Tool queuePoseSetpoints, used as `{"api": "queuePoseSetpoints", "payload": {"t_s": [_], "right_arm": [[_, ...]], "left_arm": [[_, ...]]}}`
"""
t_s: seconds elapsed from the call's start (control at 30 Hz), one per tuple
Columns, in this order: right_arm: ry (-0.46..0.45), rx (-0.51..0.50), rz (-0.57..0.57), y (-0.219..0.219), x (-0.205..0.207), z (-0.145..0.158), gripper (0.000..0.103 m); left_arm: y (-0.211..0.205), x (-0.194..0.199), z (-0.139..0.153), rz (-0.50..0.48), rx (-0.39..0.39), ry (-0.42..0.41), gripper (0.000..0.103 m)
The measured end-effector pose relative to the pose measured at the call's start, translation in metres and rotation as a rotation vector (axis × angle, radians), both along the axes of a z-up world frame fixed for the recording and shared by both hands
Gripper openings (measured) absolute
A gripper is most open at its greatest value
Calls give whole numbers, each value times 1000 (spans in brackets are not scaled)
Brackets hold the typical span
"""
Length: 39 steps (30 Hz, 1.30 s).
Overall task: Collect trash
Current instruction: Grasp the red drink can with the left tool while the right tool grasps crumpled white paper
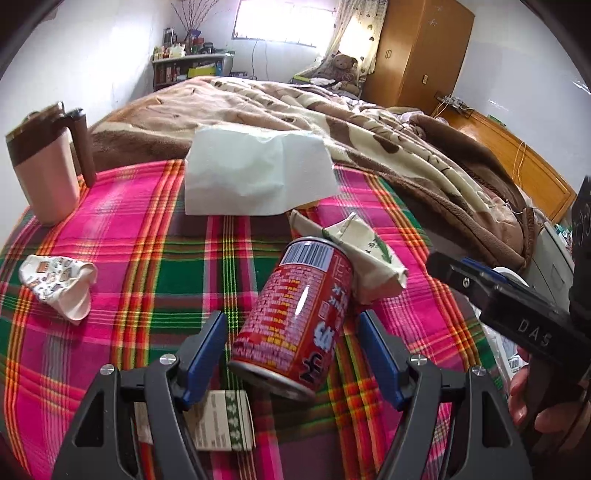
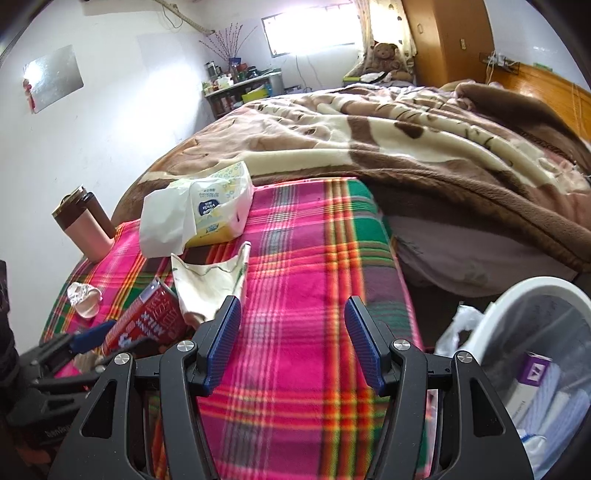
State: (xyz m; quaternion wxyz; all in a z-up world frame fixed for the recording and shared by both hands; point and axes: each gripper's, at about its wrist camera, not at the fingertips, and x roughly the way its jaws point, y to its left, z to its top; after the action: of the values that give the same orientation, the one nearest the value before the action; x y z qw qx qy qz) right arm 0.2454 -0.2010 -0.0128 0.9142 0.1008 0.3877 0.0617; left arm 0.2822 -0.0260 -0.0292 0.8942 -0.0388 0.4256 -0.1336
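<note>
Red can (image 1: 299, 317) lying on the plaid blanket (image 1: 147, 258) between the left gripper's (image 1: 291, 354) wide jaws, untouched, right gripper (image 2: 291, 343) wide and empty, white bin (image 2: 532, 295) beside the bed.

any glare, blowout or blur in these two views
Left wrist view: the window is blown out white, a glare streak runs down the red can, and the fisheye bends the plaid blanket. Right wrist view: its window is also overexposed, and the plaid by the right claw is smeared.
</note>
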Motion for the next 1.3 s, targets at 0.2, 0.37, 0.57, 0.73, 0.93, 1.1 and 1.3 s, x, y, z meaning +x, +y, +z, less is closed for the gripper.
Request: {"api": "queuePoseSetpoints", "payload": {"t_s": [0.2,0.37,0.57,0.73,0.93,1.1,1.3], "right_arm": [[22,24,20,9,15,-5,60],[64,69,35,12,24,-14,60],[100,91,59,19,30,-21,60],[107,93,81,24,31,-23,40],[81,50,122,31,25,-17,18],[56,28,112,30,20,-15,8],[42,18,99,27,13,-13,7]], "left_arm": [[1,5,-6,0,-4,6,74],[8,7,-8,25,-24,2,74],[13,9,-8,40,-26,-5,74],[15,13,-12,42,-32,10,74],[14,13,-13,31,-51,16,70],[12,9,-10,19,-69,10,54],[14,4,-8,28,-80,14,54]]}}
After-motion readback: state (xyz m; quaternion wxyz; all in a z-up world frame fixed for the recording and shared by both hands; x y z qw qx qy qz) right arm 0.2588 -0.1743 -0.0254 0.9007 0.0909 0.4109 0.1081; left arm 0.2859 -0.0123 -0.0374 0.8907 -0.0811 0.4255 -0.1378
